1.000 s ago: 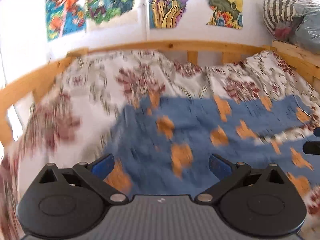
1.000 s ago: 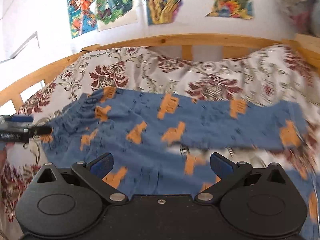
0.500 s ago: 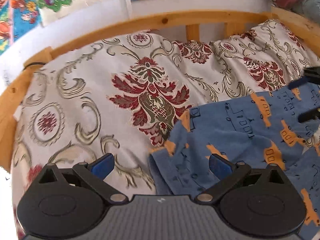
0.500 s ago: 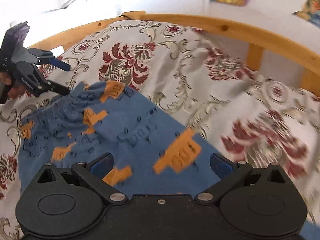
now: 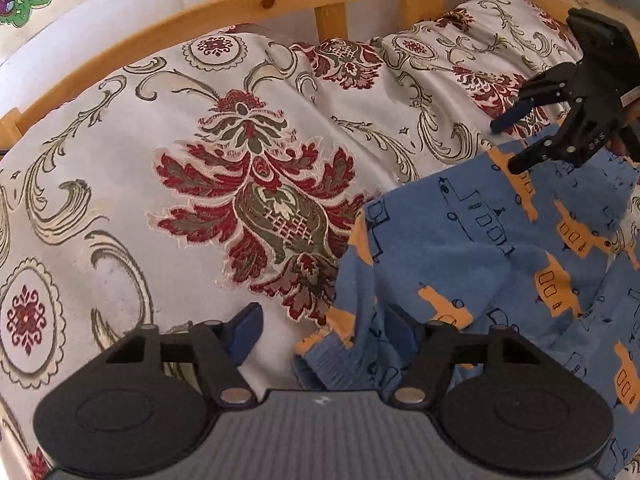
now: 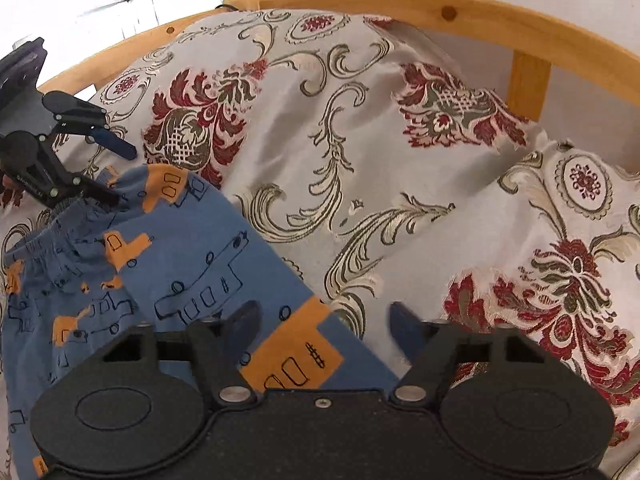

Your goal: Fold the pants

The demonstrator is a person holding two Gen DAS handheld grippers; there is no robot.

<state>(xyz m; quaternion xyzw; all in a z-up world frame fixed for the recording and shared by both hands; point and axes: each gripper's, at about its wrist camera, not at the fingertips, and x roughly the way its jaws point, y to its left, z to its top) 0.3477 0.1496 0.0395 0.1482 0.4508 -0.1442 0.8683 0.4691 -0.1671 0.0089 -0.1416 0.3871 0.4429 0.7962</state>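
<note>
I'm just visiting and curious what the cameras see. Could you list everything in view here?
pants: one, blue with orange vehicle prints, crumpled on the bedspread
bedspread: one, cream with red floral pattern, covering the bed
bed frame: one, light wood, behind the bedspread
posters: colourful, count unclear, on the white wall
left gripper: black with blue pads, open at the pants' edge
right gripper: black, open over the pants' edge

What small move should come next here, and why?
Probably close the left gripper: its jaws stand open with a ribbed corner of the pants lying between them, ungrasped. The right gripper is open too, straddling the cloth's edge.
</note>
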